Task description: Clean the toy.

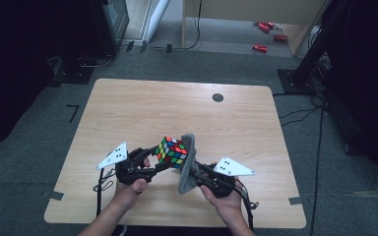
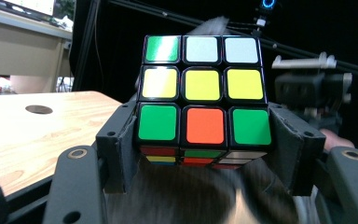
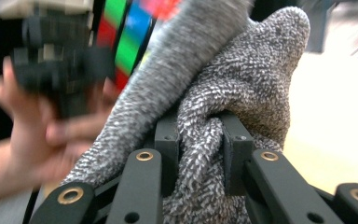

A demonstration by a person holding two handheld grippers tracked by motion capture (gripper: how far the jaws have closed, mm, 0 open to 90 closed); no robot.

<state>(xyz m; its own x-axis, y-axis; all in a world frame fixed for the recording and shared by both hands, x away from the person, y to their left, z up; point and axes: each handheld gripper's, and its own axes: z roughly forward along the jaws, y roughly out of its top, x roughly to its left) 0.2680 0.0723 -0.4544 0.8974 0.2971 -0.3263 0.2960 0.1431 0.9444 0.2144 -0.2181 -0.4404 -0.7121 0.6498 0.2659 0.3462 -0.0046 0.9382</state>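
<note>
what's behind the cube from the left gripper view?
Behind the puzzle cube, the grey cloth peeks over its top edge, held by the right tongs. The left tongs clamp the cube. The cube hides the cloth's middle.

My left gripper (image 1: 153, 166) and right gripper (image 1: 195, 173): black bodies, 2 black jaws each, brass-ringed holes along the linkage arms, 1 pale three-cornered plate with dark dots on top, black cables trailing. Forearms bare.
</note>
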